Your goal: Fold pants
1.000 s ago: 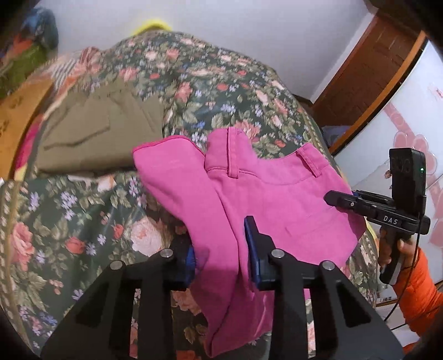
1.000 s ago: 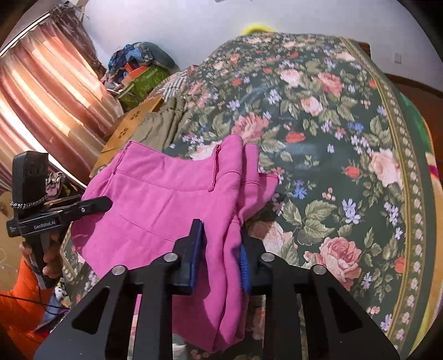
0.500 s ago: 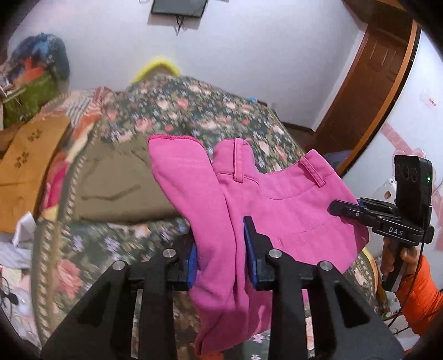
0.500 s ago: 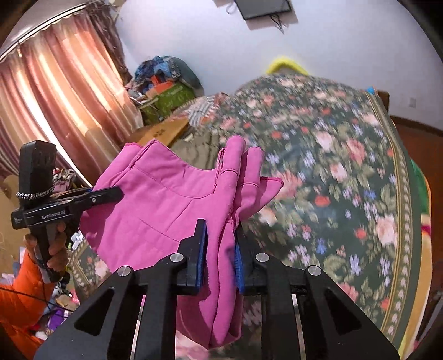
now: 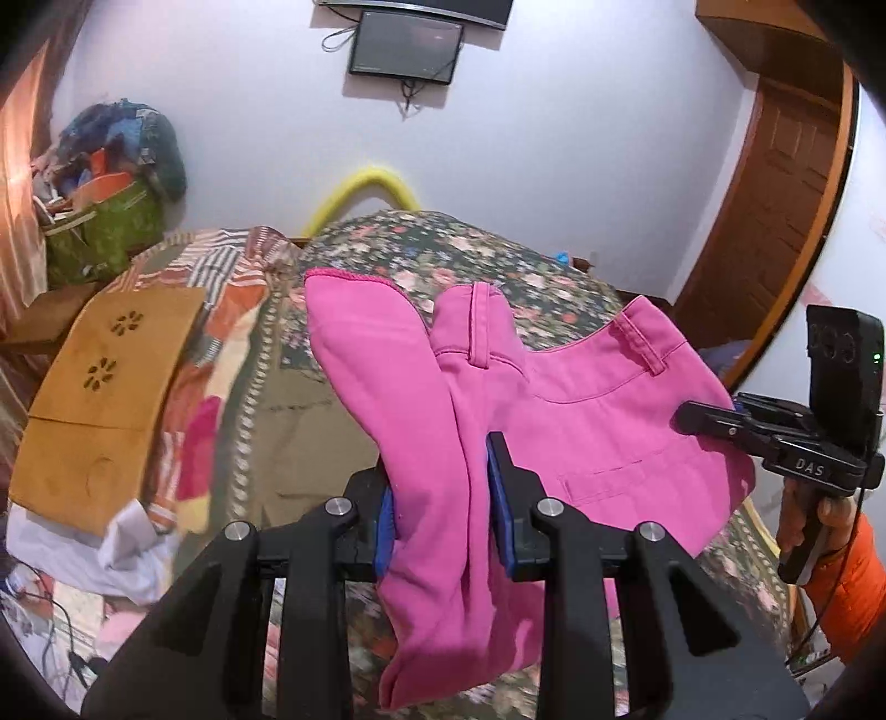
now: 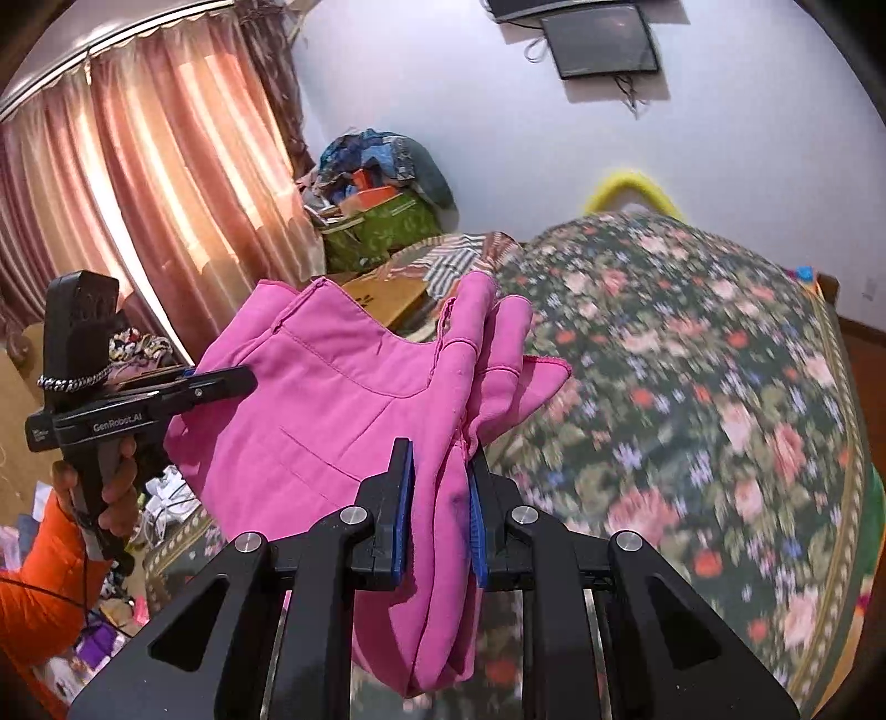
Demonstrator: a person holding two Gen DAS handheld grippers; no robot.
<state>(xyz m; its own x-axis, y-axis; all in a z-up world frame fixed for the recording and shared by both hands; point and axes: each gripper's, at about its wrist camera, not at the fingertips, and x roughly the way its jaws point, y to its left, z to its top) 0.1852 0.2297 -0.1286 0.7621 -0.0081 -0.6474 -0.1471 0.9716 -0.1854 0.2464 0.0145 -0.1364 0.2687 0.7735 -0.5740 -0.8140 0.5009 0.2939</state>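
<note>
Above the floral bed [image 5: 554,282], the pink pants [image 5: 581,421] are now hanging higher than a second ago, when their bunched cloth was still draping close over the bedspread. Both views are now showing far more of the room: the white wall with its dark wall screen [image 5: 407,47], out of sight a second ago, is filling the upper part of each picture, and the bed is sitting lower in view. The bedspread is blurring in the right wrist view.

Across the bed, dark green cloth with pink and red roses is covering the mattress, and an olive garment [image 5: 310,432] is lying flat on it behind the pants. A brown wooden board [image 5: 105,399] is resting off the bed's far side, next to striped cloth. Pink curtains [image 6: 138,210] are glowing with light, a green bag [image 6: 382,227] heaped with clutter is standing by the wall, and a wooden door [image 5: 775,183] is closing off the other corner. A yellow curved piece [image 5: 365,188] is peeking over the bed's head.

Each hand's tongs are clamping a gathered fold of the pants: the left tongs [image 5: 443,515] on one side, the right tongs [image 6: 440,498] on the other, with the waistband stretching between them. A hand in an orange sleeve [image 6: 105,487] is gripping the left handle.
</note>
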